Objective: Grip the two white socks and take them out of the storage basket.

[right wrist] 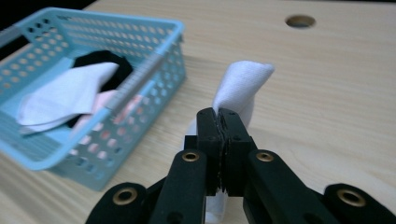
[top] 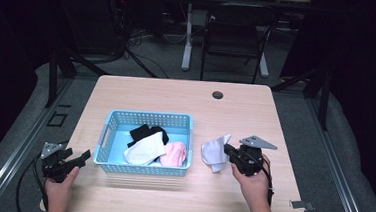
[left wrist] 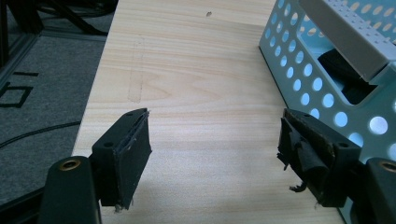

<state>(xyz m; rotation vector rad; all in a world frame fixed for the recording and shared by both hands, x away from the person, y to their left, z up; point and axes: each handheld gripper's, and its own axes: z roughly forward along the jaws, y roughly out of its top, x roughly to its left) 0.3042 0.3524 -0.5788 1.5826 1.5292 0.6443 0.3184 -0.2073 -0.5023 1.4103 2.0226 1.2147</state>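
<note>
Pinching a white cloth (top: 214, 153) between fully closed jaws, right gripper (top: 229, 151) just beside the blue basket (top: 150, 119), on its right, over the wooden table (top: 177, 92). Inside the basket, a white cloth piece (top: 145, 149), pink cloth (top: 175, 153), black cloth (top: 144, 131). Left of the basket, left gripper (left wrist: 215, 156), jaws wide apart, holding nothing.

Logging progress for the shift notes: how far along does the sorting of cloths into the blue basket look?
Apparently done: a white cloth, a pink one and a black one lie in the blue basket. In hand: the right tool is shut on a white cloth beside the basket. Left: probably dropping that one in. The left tool is open, holding nothing.
</note>
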